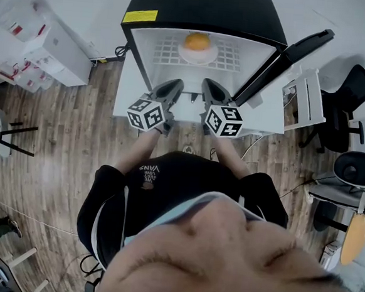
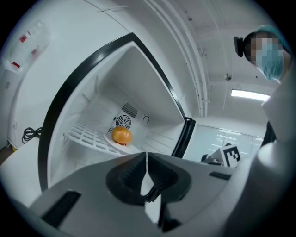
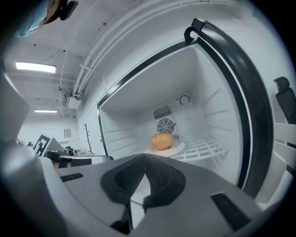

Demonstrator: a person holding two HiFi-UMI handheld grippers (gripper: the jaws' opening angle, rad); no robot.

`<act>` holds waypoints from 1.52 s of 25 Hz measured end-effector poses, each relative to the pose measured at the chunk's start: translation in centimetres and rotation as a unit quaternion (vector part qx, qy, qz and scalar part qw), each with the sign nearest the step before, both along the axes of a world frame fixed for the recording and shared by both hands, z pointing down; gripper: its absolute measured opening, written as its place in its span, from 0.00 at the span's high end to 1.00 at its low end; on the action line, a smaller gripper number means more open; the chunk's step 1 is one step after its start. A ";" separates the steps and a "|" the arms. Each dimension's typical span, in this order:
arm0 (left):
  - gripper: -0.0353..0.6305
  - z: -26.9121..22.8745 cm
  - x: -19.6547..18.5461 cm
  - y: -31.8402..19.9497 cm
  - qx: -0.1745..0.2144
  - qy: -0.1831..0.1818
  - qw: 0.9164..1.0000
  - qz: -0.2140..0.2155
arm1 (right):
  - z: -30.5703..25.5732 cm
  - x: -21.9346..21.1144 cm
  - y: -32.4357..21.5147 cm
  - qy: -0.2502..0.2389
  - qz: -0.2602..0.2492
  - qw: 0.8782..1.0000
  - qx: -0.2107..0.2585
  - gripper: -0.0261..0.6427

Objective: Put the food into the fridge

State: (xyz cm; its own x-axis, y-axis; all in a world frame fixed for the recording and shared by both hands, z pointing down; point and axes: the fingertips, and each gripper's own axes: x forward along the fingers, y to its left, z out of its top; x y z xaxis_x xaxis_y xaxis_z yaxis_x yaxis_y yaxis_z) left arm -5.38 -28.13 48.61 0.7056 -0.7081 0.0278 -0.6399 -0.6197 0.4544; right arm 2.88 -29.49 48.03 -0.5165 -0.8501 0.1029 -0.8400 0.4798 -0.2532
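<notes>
Head view: fridge (image 1: 206, 8) open, door (image 1: 290, 56) swung to the right; bun (image 1: 197, 42) on plate (image 1: 198, 56), on wire shelf (image 1: 165, 49) inside, near the back; left gripper (image 1: 173, 85) and right gripper (image 1: 209, 84) side by side before the opening, apart from the bun; both clenched, empty.

Bright, even light w/ ceiling strips (image 3: 34, 67) glaring; heavy fisheye warp + dark vignette at gripper-view edges.

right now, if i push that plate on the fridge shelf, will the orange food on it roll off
It might: the food looks round and the plate looks shallow. The plate may catch while sliding, since the shelf is a grid.
</notes>
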 end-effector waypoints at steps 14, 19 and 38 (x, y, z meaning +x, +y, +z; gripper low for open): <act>0.91 -0.4 -1.7 5.2 0.013 0.006 1.000 0.014 | -0.4 -1.1 5.4 0.005 0.023 1.000 0.010 0.94; 0.91 -0.4 -2.4 6.6 0.016 0.010 1.000 0.015 | -0.2 -1.6 7.0 0.008 0.030 0.999 0.010 0.94; 0.91 0.8 -3.1 13.0 0.012 0.009 0.999 0.051 | 0.4 -2.2 13.0 0.013 0.060 0.998 0.010 0.94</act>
State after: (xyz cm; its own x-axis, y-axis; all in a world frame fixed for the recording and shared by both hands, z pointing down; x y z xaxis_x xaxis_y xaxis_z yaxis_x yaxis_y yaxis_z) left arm -8.48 -15.15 49.37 0.7738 -0.6334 -0.0016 -0.5650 -0.6914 0.4502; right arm 0.69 -16.51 48.45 -0.4086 -0.9075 0.0973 -0.8978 0.3805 -0.2216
